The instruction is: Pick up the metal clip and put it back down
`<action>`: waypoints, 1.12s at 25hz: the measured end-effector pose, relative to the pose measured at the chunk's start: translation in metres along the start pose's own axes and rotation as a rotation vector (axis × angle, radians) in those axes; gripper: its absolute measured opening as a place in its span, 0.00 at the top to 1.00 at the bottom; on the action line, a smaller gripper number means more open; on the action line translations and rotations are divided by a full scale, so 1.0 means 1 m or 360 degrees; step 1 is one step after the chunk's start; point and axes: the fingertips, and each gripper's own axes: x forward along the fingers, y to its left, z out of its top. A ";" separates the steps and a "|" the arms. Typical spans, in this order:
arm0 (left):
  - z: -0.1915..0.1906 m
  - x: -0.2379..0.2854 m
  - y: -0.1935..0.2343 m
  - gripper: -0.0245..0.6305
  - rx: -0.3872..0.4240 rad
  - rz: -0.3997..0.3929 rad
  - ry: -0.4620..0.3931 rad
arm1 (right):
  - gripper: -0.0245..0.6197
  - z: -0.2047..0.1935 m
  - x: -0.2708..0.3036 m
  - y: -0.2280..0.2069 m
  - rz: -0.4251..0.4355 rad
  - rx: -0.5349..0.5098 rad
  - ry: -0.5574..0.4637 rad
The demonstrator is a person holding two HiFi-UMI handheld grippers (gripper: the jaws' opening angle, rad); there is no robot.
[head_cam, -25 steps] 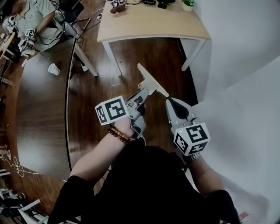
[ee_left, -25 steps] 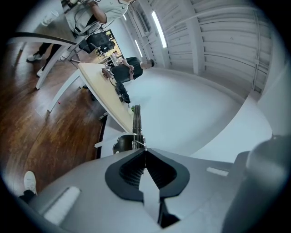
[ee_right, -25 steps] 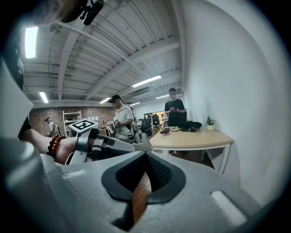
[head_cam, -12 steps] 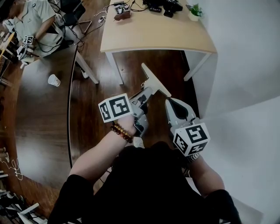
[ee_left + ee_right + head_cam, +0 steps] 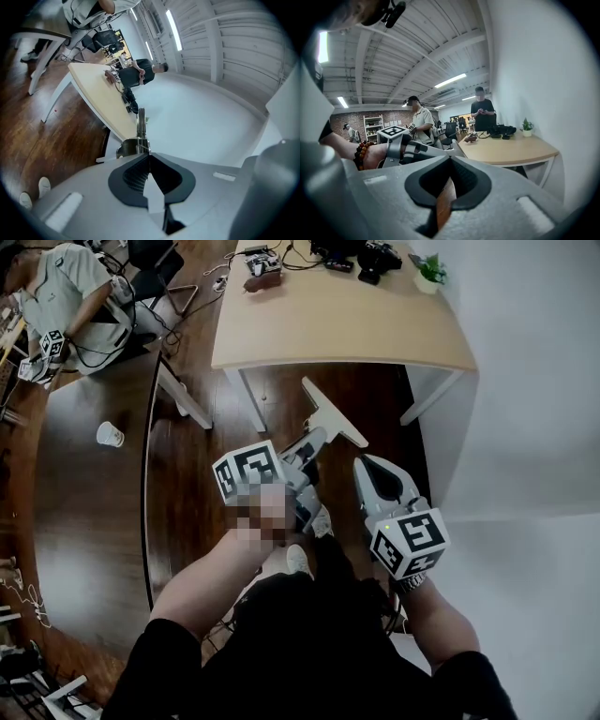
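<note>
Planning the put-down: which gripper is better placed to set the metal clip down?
Left. The left gripper is clamped on the metal clip; the right gripper is shut and empty.

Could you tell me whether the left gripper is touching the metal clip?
Touching: the left gripper view shows the left gripper pinching the metal clip with shut jaws.

Two grippers — left [image 5: 317, 435], right [image 5: 361, 463] — one metal clip [image 5: 333, 416], one cup [image 5: 110, 434], one plant [image 5: 430, 271]
</note>
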 end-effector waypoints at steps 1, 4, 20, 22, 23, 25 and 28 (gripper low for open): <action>0.011 0.013 0.006 0.92 -0.0014 0.0014 -0.0003 | 0.97 0.004 0.014 -0.011 0.0004 0.0011 0.0006; 0.031 0.039 0.017 0.92 -0.0039 0.0049 -0.0007 | 0.97 0.012 0.041 -0.036 0.0006 0.0037 0.0015; 0.094 0.142 0.091 0.92 -0.0115 0.0145 -0.0079 | 0.97 -0.007 0.157 -0.130 0.0083 0.0049 0.0102; 0.105 0.156 0.100 0.92 -0.0120 0.0152 -0.0085 | 0.97 -0.009 0.173 -0.141 0.0092 0.0046 0.0118; 0.110 0.162 0.106 0.92 -0.0126 0.0159 -0.0088 | 0.97 -0.011 0.181 -0.146 0.0096 0.0047 0.0127; 0.119 0.173 0.118 0.92 -0.0146 0.0178 -0.0094 | 0.97 -0.014 0.196 -0.154 0.0104 0.0053 0.0145; 0.132 0.188 0.136 0.92 -0.0183 0.0193 -0.0111 | 0.97 -0.019 0.217 -0.166 0.0114 0.0064 0.0167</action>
